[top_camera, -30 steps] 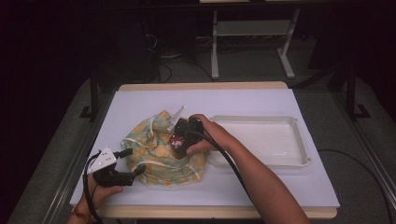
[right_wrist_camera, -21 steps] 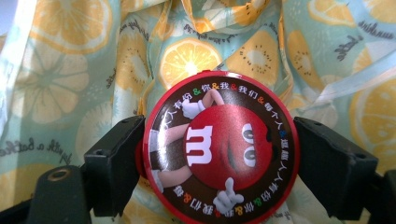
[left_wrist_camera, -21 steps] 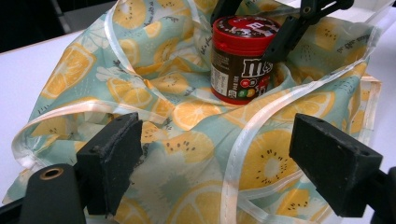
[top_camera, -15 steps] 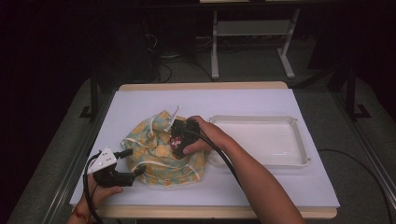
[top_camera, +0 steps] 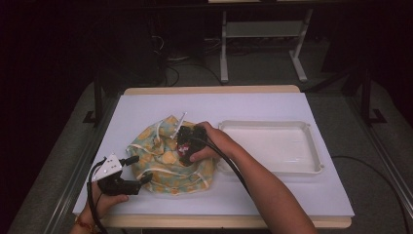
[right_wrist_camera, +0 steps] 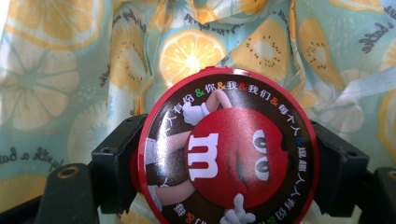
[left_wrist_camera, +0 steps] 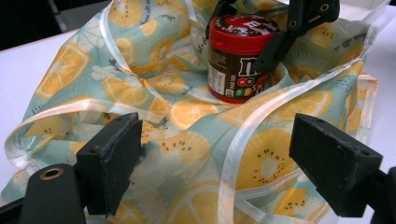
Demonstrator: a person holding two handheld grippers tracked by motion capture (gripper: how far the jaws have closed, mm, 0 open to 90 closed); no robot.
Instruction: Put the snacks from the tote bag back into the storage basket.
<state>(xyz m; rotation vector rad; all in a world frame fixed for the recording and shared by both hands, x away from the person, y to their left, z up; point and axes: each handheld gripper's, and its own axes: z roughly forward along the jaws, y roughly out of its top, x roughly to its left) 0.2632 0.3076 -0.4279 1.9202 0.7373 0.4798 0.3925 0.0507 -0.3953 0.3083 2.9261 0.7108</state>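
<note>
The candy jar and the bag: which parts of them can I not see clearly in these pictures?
- Candy jar, left gripper view: its base sinks behind folds of the fruit-print bag; small label print is unreadable.
- Jar in the right gripper view: the lid faces the camera and hides the body; the bottom edge cuts off the lid's rim.
- Jar in the high view: too small, mostly covered by the right gripper and the hand.
- Bag opening: cannot tell where it lies among the crumpled cloth.

The bag [left_wrist_camera: 187, 140] is thin cloth with a slight sheen, printed with citrus slices and edged in shiny satin-like ribbon trim [left_wrist_camera: 243, 135]. The candy jar [left_wrist_camera: 236, 58] looks like glossy plastic, with a red lid [right_wrist_camera: 229, 149] that catches glare, while the gripper pads [left_wrist_camera: 112, 158] are matt black with a fine rough grain. The tray [top_camera: 311, 146] is smooth white plastic, and the counter [top_camera: 292, 105] has a matt white top over a pale wood edge.
</note>
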